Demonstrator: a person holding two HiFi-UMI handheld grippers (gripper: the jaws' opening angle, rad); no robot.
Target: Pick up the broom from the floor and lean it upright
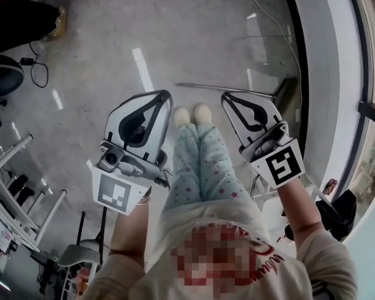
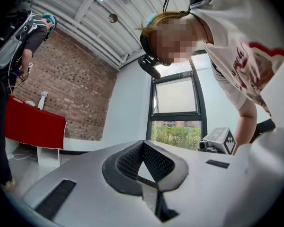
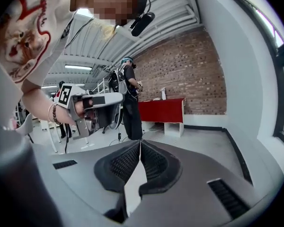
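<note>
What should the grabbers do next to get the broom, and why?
Probably open the right gripper and lower it toward the broom. The broom lies flat on the floor ahead of the feet, and both the right and the left gripper are shut, empty and not touching it.

I hold my left claw (image 1: 163, 97) and my right claw (image 1: 227, 97) out in front of me, side by side and well apart, one on each side of my legs (image 1: 200, 161), both pointing away from my body. The left claw's jaws meet at the tips with nothing between them. The right claw's jaws are pressed tip to tip in the same way and are just as empty. The left marker cube (image 1: 115, 192) and the right marker cube (image 1: 281, 165) sit at the rear of each claw, nearest my wrists. My bare left forearm (image 1: 128, 227) and right forearm (image 1: 298, 205) reach forward behind them.
</note>
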